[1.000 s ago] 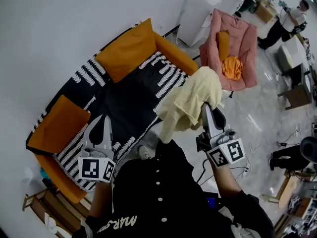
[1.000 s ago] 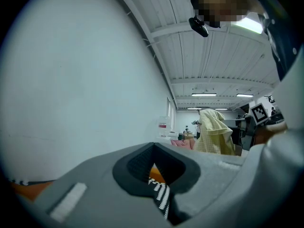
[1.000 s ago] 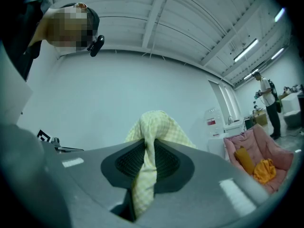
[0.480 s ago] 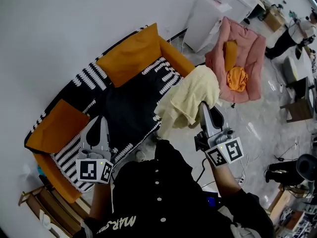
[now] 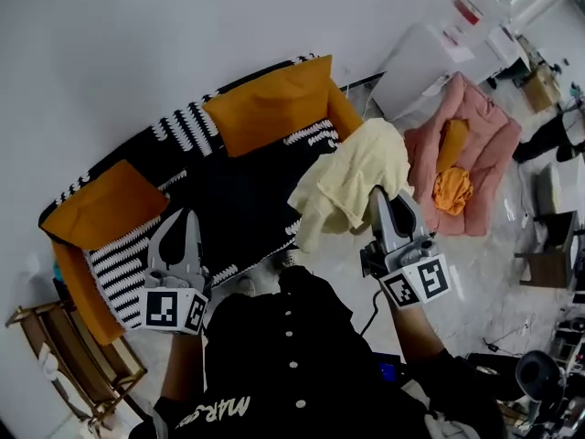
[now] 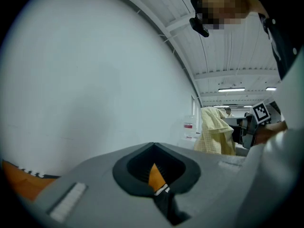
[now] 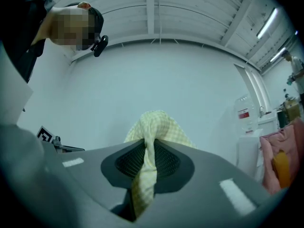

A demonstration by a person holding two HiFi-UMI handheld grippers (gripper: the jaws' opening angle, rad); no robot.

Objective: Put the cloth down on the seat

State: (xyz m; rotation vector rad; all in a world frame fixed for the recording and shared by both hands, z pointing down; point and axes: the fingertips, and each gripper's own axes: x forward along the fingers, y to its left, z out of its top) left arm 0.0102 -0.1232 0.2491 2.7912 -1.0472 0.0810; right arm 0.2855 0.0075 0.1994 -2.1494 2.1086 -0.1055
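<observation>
A pale yellow checked cloth hangs in the air over the right front corner of the sofa seat, which has a black and white striped cover. My right gripper is shut on the cloth; in the right gripper view the cloth runs up between the closed jaws of the gripper and bunches above them. My left gripper is shut on nothing, low over the seat's front left edge. In the left gripper view its tips meet, and the cloth hangs to the right.
Two orange cushions lean on the sofa back against a white wall. A pink chair with an orange cloth stands to the right, a white cabinet behind it. A wooden rack is at the sofa's left end.
The head view has turned: the sofa now lies more level and the pink chair has slid right. Both grippers hold their places in view, and the cloth stays in the right one.
</observation>
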